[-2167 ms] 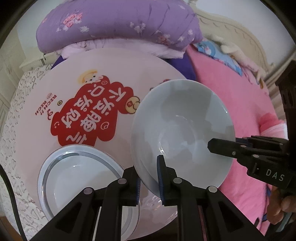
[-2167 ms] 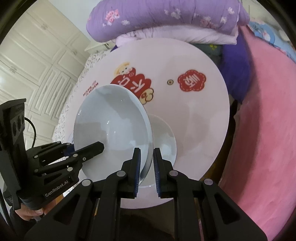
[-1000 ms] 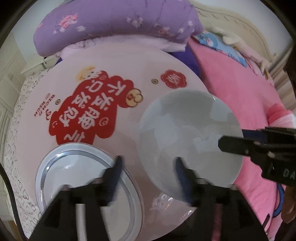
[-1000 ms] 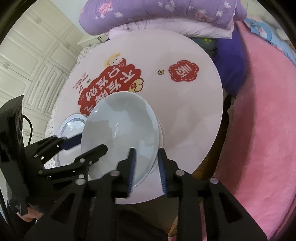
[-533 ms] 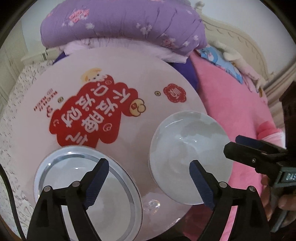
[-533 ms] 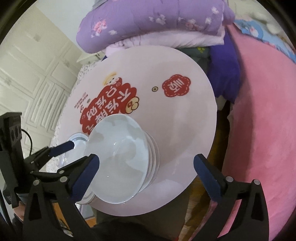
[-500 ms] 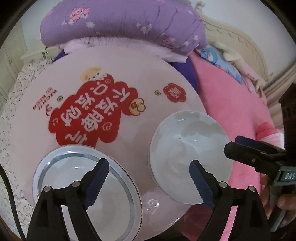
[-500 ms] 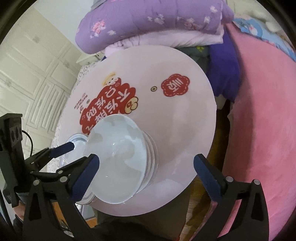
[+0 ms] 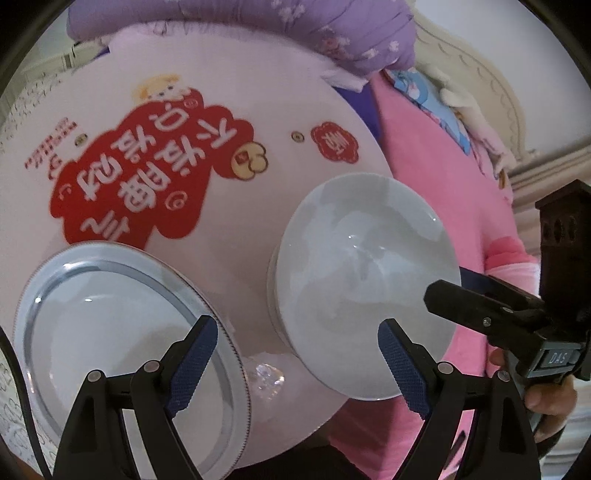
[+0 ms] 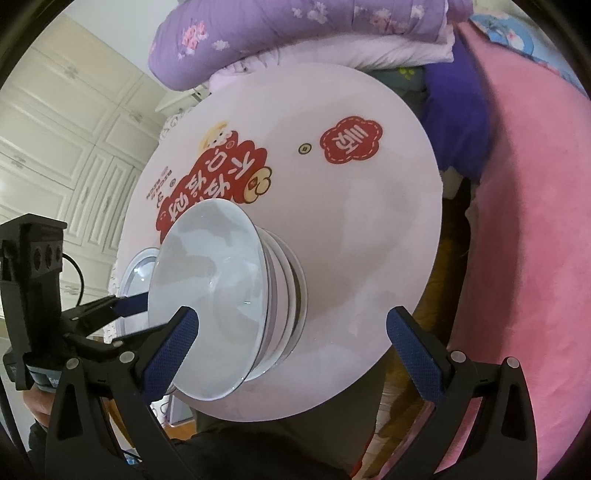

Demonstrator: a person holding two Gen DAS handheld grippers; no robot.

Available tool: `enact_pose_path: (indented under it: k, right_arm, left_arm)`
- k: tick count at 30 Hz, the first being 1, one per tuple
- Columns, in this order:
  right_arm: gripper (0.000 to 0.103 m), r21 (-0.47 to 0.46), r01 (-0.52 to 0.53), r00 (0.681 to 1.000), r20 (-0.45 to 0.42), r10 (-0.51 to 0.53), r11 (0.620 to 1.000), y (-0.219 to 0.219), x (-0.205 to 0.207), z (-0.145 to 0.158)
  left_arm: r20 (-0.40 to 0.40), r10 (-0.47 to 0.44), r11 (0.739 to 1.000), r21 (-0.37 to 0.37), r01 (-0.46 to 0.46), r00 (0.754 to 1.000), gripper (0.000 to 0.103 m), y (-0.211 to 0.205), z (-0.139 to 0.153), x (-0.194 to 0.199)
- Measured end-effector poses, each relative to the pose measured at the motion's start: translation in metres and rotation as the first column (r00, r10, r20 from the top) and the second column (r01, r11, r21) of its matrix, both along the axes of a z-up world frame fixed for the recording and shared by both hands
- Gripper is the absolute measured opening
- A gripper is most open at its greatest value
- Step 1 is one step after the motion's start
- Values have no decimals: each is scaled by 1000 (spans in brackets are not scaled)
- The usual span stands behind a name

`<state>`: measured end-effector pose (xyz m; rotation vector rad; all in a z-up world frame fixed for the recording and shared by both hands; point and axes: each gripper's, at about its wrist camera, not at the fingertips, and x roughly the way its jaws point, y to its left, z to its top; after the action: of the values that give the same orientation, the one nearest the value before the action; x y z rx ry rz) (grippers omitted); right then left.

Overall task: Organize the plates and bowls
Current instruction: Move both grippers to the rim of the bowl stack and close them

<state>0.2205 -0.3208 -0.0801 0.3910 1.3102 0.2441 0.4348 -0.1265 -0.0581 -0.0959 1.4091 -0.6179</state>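
Observation:
A stack of pale blue bowls (image 9: 365, 291) (image 10: 221, 302) rests near the front edge of a round white table (image 9: 236, 122) (image 10: 369, 229). To its left lies a white plate with a silver rim (image 9: 110, 332) (image 10: 138, 269). My left gripper (image 9: 295, 369) is open above the table between plate and bowls, with nothing held. My right gripper (image 10: 291, 354) is open too, its left finger in front of the top bowl's rim without gripping it. Each gripper shows in the other's view, the right gripper (image 9: 491, 306) beside the bowls and the left gripper (image 10: 110, 314) near the plate.
The tabletop bears a large red printed logo (image 9: 147, 173) (image 10: 214, 177). Behind it lie folded purple quilts (image 9: 258, 33) (image 10: 295, 33). A pink bedspread (image 9: 443, 166) (image 10: 524, 221) lies close to the table's right side. White cupboard doors (image 10: 55, 147) stand at the left.
Both grippers let go of the top bowl and opened wide; the bowl now sits on the stack. Both hands have drawn back slightly and sunk a little.

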Motion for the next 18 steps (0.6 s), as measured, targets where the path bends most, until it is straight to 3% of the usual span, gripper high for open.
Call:
enact_pose_path:
  k: [6,11,15,18]
  right_arm:
    - [101,3,-13,1000,-18,13,1000,4,4,-8]
    - [97,26,-10,999,-35,11,1000,5,7,-14]
    - [84,23,6,999,-37,-5,1000,2,9,-15]
    - [84,48,25,999,-28,-24,999,-3,9,-11]
  left_arm:
    - [-65,27,1000,-7,-27,998,86,-5,-21,6]
    - [-56,56,998,3,-56,997,86,-7,-27,9]
    - [-58,55,998,-17,-56,997,84,-6,-24,8]
    - [-48,18,999,-32,-19,999,77,-11,-18,7]
